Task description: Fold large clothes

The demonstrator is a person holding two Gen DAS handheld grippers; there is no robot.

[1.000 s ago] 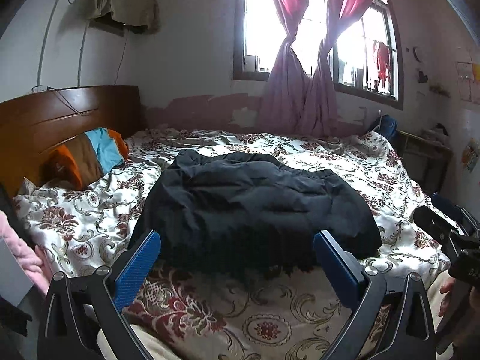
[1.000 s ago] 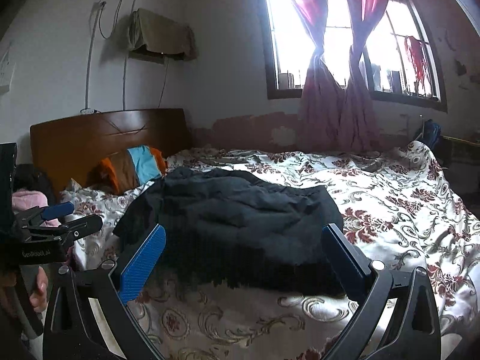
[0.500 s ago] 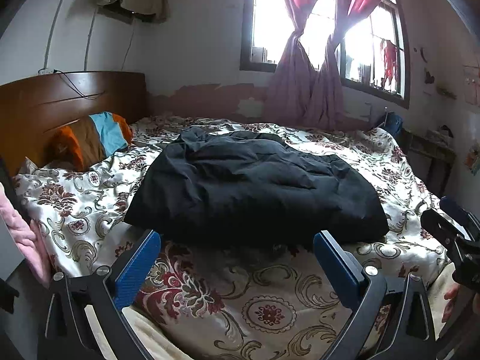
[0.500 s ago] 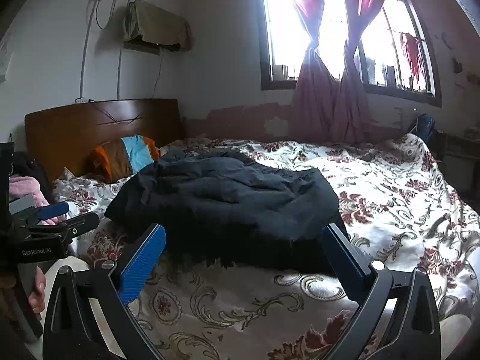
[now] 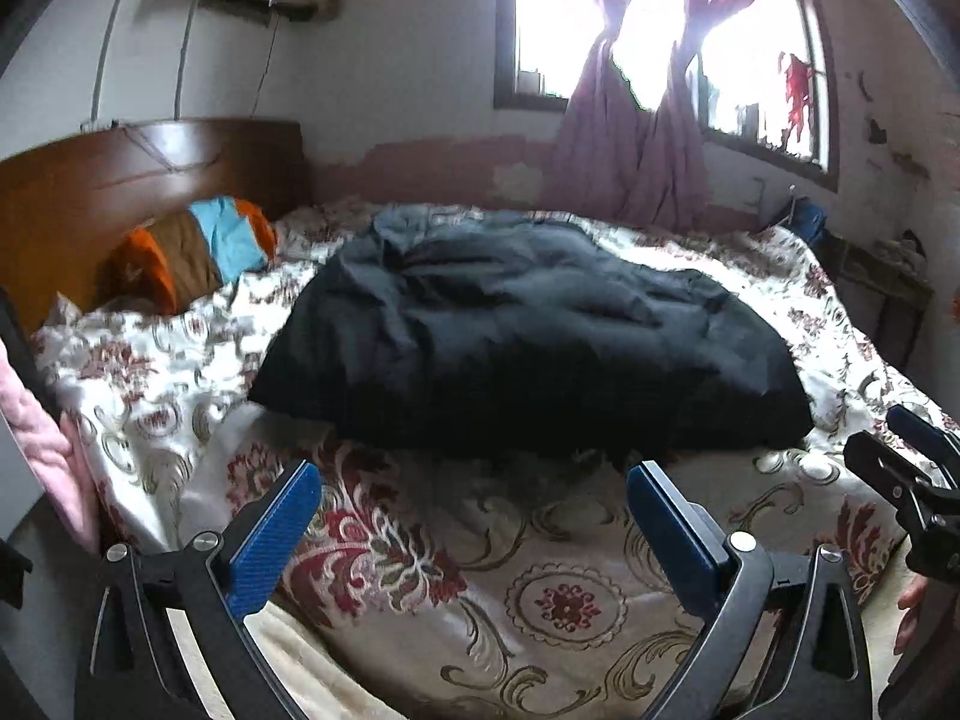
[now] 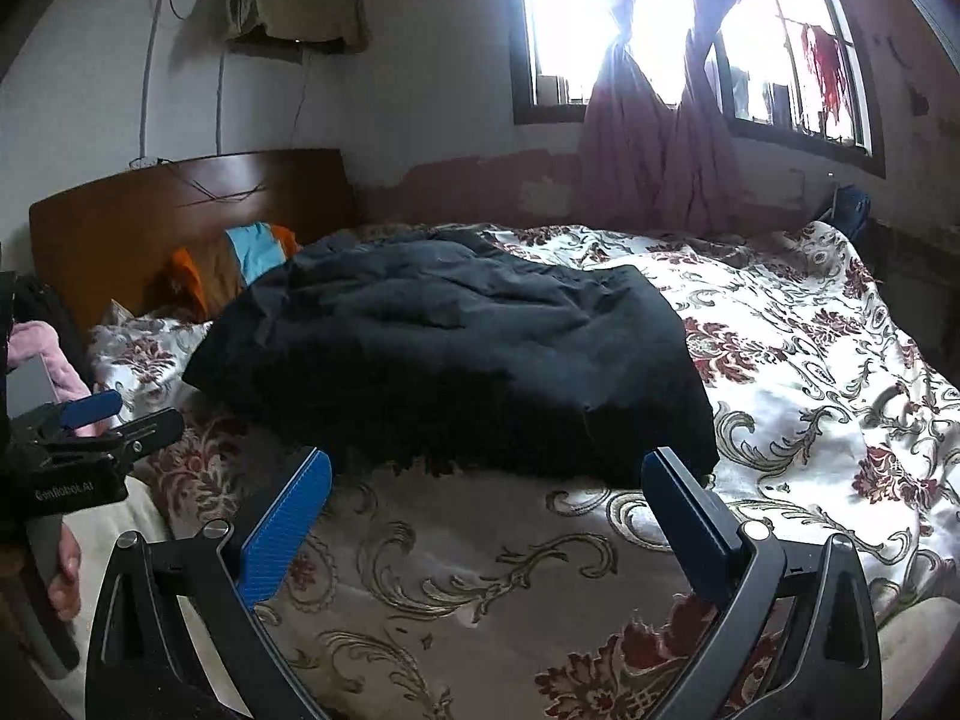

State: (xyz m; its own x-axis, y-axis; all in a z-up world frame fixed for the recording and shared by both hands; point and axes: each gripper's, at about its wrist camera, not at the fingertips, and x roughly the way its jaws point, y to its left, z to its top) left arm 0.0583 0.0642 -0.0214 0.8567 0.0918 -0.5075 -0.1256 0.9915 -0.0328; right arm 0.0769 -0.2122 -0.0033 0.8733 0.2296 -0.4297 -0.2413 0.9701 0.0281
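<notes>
A large dark padded coat (image 5: 528, 336) lies spread and rumpled on the floral bedspread (image 5: 456, 576); it also shows in the right wrist view (image 6: 456, 348). My left gripper (image 5: 474, 516) is open and empty, held above the bed's near edge, short of the coat's hem. My right gripper (image 6: 486, 516) is open and empty, also just short of the hem. The right gripper shows at the right edge of the left wrist view (image 5: 912, 480). The left gripper shows at the left edge of the right wrist view (image 6: 90, 432).
An orange, brown and blue pillow (image 5: 192, 252) lies by the wooden headboard (image 5: 120, 180). A pink cloth (image 5: 42, 450) hangs at the left. A window with tied pink curtains (image 5: 636, 138) is behind the bed. A dark side table (image 5: 888, 300) stands at the right.
Both grippers have dropped lower and come slightly nearer the bed's edge, so the coat sits higher in both views. Both jaws stay open. The coat has not moved.
</notes>
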